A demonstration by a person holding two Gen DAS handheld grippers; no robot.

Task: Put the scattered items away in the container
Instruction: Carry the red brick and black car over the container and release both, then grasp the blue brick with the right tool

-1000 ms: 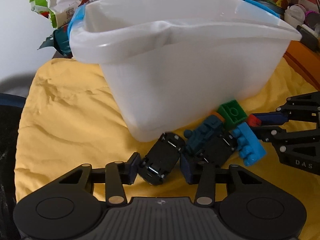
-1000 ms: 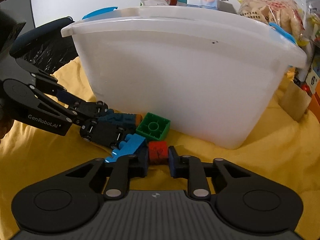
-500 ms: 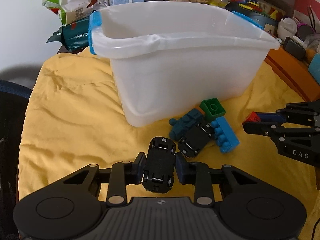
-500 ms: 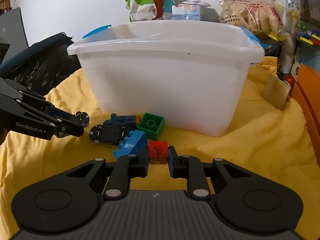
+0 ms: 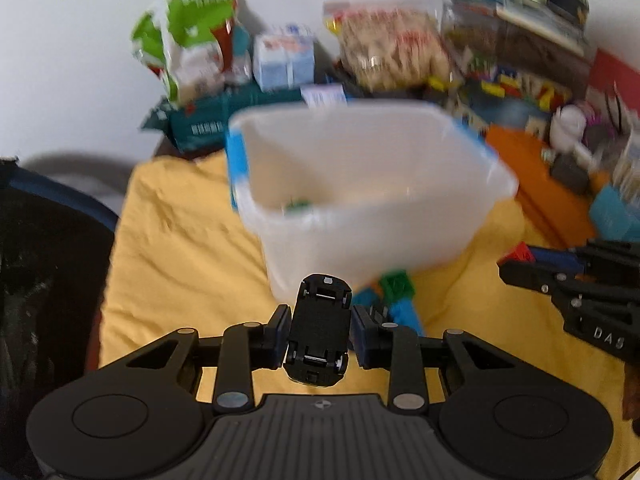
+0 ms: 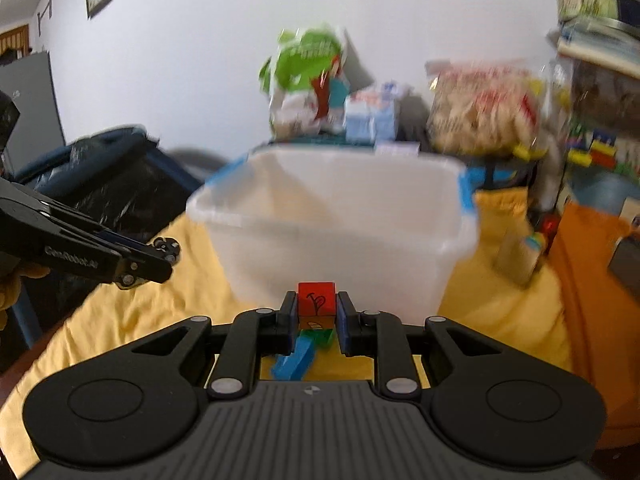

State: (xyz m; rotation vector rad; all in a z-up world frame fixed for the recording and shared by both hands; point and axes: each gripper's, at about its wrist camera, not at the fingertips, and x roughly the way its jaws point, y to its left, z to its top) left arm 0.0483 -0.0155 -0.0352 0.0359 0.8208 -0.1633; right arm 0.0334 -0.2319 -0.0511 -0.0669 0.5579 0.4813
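My left gripper (image 5: 320,330) is shut on a black toy car (image 5: 319,330), held belly-up in the air in front of the white plastic bin (image 5: 372,204). My right gripper (image 6: 317,312) is shut on a red block (image 6: 316,299), lifted near the bin (image 6: 336,236). A green block (image 5: 397,286) and a blue brick (image 5: 405,314) lie on the yellow cloth (image 5: 180,240) at the bin's near wall; they also show below the right gripper, green block (image 6: 319,338) and blue brick (image 6: 294,364). Something small and green (image 5: 298,205) lies inside the bin.
Snack bags (image 5: 188,40) and boxes (image 5: 284,60) crowd the back behind the bin. An orange surface (image 5: 532,168) with clutter lies to the right. A dark bag-lined bin (image 6: 108,184) stands at the left. The right gripper shows at the right edge (image 5: 520,260).
Both grippers have lifted up and back from the cloth, the left with the black car, the right with the red block. The bin's inside has come into view.
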